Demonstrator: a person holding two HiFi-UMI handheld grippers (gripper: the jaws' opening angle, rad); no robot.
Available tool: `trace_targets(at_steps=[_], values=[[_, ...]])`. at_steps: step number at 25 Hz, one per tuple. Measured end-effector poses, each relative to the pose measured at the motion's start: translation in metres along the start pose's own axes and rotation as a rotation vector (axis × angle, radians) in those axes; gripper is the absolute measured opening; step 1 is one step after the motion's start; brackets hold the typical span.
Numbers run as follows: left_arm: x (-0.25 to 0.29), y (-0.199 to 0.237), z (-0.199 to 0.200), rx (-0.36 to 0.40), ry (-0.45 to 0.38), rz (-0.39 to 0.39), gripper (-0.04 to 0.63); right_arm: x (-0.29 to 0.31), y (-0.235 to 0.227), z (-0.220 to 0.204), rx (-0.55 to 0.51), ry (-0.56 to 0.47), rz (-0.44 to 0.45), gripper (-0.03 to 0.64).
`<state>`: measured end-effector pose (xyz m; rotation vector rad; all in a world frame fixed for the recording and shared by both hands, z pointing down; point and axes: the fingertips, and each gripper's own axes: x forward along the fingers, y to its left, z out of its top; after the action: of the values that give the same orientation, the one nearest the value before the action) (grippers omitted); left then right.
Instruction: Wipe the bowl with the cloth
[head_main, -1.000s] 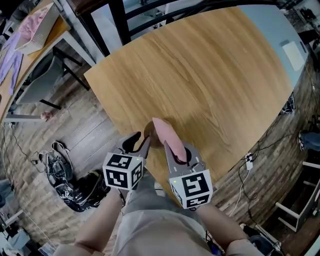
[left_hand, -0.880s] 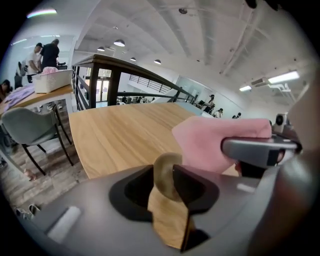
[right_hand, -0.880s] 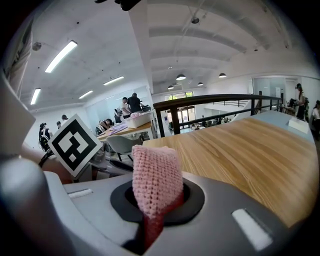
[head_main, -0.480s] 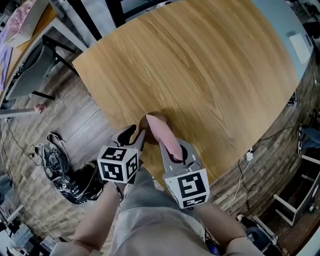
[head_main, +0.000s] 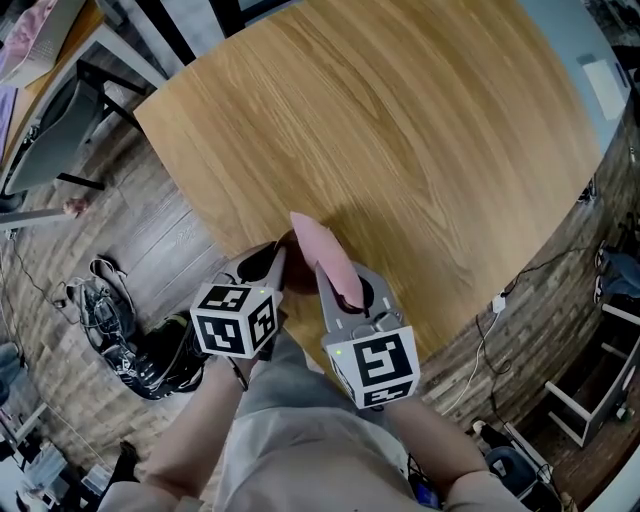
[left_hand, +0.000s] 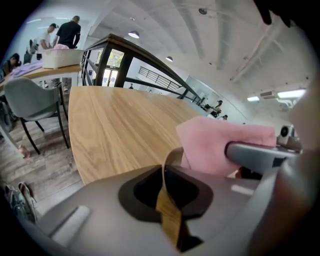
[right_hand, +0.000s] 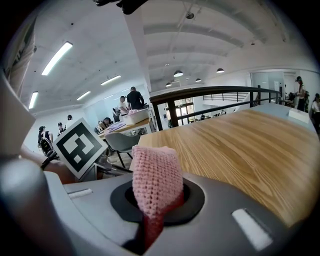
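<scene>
Where the bowl (left_hand: 168, 210) is: its thin brown rim sits between the left gripper's (head_main: 272, 264) jaws, which have just been closing and now pinch it.
Right gripper (right_hand: 156, 202): clenched on the pink knit cloth (right_hand: 155, 172), which stands up past its tips, just right of the left claw.
Wiping well: hold the rim steady, press the cloth's free end inside and sweep round.

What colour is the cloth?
The cloth is pink, knitted; best in the right gripper view.

Pink knit cloth (right_hand: 155, 180) upright, w/ thin-walled brown bowl (left_hand: 169, 215) just beside.
</scene>
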<state>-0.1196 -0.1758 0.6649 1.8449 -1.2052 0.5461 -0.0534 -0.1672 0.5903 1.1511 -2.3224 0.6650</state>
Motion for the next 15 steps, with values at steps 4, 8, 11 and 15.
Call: trace_targets(at_steps=[4, 8, 11, 15], values=[[-0.006, -0.005, 0.003, 0.061, -0.001, 0.028, 0.018, -0.005, 0.002, 0.005, 0.014, -0.015, 0.005, 0.015], [-0.018, -0.015, 0.015, 0.09, -0.025, 0.037, 0.018, -0.018, 0.005, 0.016, 0.002, -0.032, 0.009, 0.015], [-0.032, -0.028, 0.029, 0.114, -0.061, 0.034, 0.018, -0.033, 0.008, 0.028, 0.003, -0.05, 0.02, 0.015], [-0.056, -0.054, 0.044, 0.144, -0.1, 0.027, 0.018, -0.058, 0.015, 0.04, -0.01, -0.064, 0.02, 0.015]])
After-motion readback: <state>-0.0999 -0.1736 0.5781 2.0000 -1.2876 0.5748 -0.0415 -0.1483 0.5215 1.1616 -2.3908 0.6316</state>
